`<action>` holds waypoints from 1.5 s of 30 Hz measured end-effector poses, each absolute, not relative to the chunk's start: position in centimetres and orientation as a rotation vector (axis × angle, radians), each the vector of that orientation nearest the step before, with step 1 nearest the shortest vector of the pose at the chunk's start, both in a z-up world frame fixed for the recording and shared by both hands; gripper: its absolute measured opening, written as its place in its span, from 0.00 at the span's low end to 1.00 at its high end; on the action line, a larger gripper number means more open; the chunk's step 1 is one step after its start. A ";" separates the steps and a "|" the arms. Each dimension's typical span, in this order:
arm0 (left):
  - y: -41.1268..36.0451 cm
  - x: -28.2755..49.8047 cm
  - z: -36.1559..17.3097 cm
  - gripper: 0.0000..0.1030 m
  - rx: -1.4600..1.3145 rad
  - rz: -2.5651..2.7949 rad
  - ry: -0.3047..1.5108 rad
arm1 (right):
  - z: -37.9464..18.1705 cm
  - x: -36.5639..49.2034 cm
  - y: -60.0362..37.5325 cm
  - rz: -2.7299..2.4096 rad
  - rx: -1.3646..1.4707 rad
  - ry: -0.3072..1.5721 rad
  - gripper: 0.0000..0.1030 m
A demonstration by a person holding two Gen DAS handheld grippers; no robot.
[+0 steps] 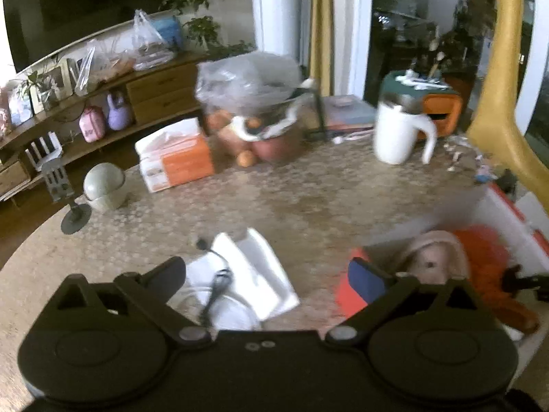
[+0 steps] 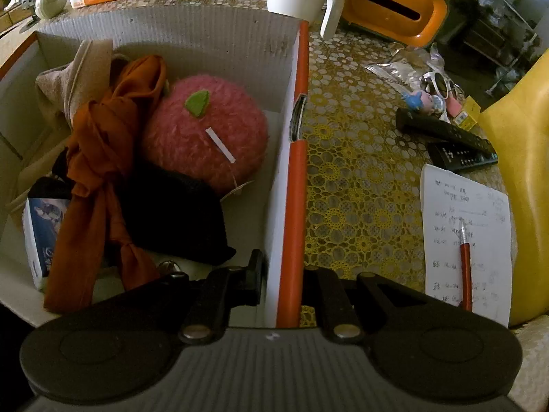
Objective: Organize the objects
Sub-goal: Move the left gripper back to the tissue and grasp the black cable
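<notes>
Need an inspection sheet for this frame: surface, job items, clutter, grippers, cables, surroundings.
Surface: table under a yellow lace-pattern cover.
Job's things: cardboard box holds a pink plush, orange cloth, black pouch.
Clutter: white mug, remotes, notepad with red pen, tissue pack.
Grippers: left gripper jaws wide, empty; right gripper shut on the box wall.
Cables: black cord on white packaging.
Surroundings: wooden sideboard, yellow chair.

My left view is smeared with motion blur, soft everywhere, daylight washing in from the window at the back. Right view's sharp but dim and yellowish, box interior shadowed. Both bulge heavily at the edges.
</notes>
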State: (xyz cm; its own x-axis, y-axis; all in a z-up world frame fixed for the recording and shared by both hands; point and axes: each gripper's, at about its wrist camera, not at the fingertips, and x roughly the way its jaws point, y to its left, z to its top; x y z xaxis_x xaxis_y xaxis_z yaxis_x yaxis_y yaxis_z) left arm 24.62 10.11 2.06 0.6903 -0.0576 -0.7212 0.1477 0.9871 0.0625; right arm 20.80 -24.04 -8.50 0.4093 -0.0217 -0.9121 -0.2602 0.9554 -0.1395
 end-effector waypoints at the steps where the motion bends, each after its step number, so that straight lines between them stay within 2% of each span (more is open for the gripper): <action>1: 10.8 25.2 1.7 0.98 0.118 -0.108 0.812 | -8.5 20.8 -24.0 0.153 -0.279 1.145 0.12; 12: 15.2 29.5 -3.9 0.97 0.056 -0.118 0.965 | -8.6 21.3 -23.7 0.152 -0.304 1.166 0.12; 19: 15.9 29.9 -6.6 0.95 0.082 -0.159 0.995 | -8.7 21.4 -23.7 0.148 -0.308 1.168 0.12; 29: 16.4 30.4 -9.2 0.78 0.108 -0.182 1.016 | -8.7 21.4 -23.7 0.145 -0.308 1.170 0.13; 37: 16.3 30.9 -10.3 0.71 0.098 -0.194 1.036 | -8.7 21.4 -23.7 0.144 -0.310 1.172 0.14; 43: 16.6 31.3 -10.6 0.54 0.053 -0.199 1.049 | -8.8 21.3 -23.8 0.142 -0.310 1.172 0.14; 45: 16.6 31.3 -10.6 0.45 0.037 -0.201 1.050 | -8.8 21.4 -23.6 0.142 -0.312 1.173 0.14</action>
